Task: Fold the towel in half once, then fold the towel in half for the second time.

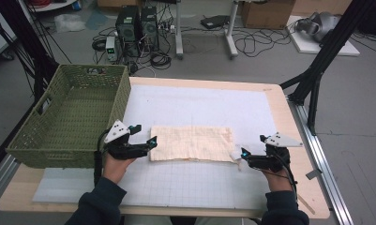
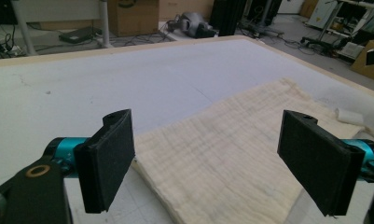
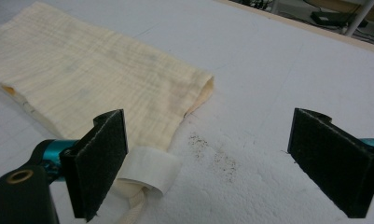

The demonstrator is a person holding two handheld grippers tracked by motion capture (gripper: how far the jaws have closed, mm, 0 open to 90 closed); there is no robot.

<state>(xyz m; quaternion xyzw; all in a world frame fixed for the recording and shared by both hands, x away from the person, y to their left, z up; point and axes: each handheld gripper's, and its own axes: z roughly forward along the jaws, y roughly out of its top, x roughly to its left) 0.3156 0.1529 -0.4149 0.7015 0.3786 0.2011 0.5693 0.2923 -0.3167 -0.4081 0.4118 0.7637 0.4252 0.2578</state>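
Both hand-held grippers are spread wide, pinching nothing: my left hand-held gripper (image 1: 146, 136) at one end of the folded cream cloth (image 1: 191, 143), my right hand-held gripper (image 1: 252, 151) at the other. Cloth lies flat mid-counter (image 1: 289, 117), toward my edge.

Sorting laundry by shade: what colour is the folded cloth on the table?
Pale cream-yellow; the cloth shows best in the right gripper view.

Dark sleeves; black tongs (image 1: 141, 139) with teal fittings, apparently foam-padded.
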